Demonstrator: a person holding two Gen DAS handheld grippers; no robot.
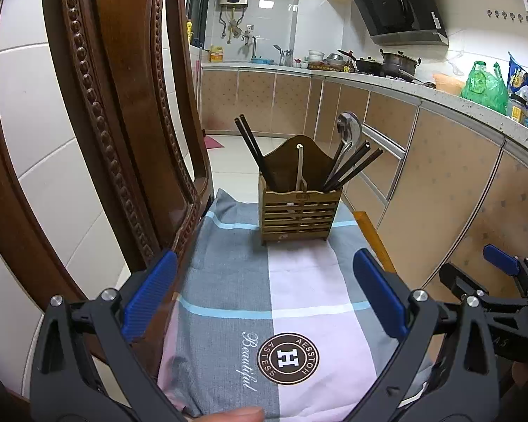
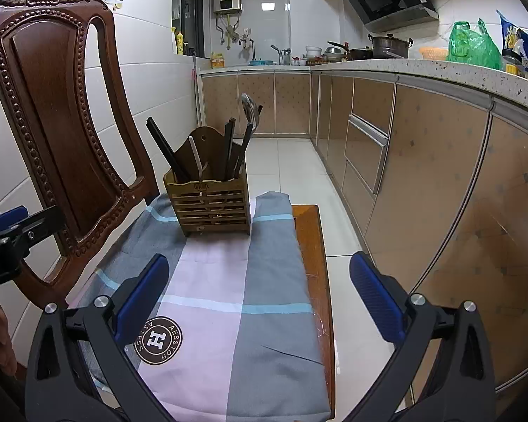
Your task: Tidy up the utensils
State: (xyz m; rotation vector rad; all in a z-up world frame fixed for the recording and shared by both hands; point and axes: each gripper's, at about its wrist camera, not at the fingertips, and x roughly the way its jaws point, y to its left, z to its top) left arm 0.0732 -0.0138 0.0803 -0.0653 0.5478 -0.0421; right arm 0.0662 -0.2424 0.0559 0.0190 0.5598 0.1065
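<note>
A slatted wooden utensil holder (image 1: 297, 212) (image 2: 211, 204) stands at the far end of a chair seat covered by a checked cloth (image 1: 264, 288) (image 2: 236, 299). Dark chopsticks (image 1: 251, 151) (image 2: 163, 149) lean out of its left side. More chopsticks (image 1: 355, 168) and a metal spoon (image 1: 348, 130) (image 2: 249, 109) stand on its right, and a pale utensil handle (image 1: 300, 168) rises in the middle. My left gripper (image 1: 264, 295) hovers open over the near cloth, empty. My right gripper (image 2: 258, 299) is open too, over the seat's right edge, holding nothing.
The carved wooden chair back (image 1: 123, 105) (image 2: 60, 123) rises close on the left. The bare seat edge (image 2: 311, 246) shows past the cloth. Kitchen cabinets (image 2: 422, 176) and a cluttered counter (image 1: 404, 81) run along the right, with tiled floor (image 2: 292, 168) between.
</note>
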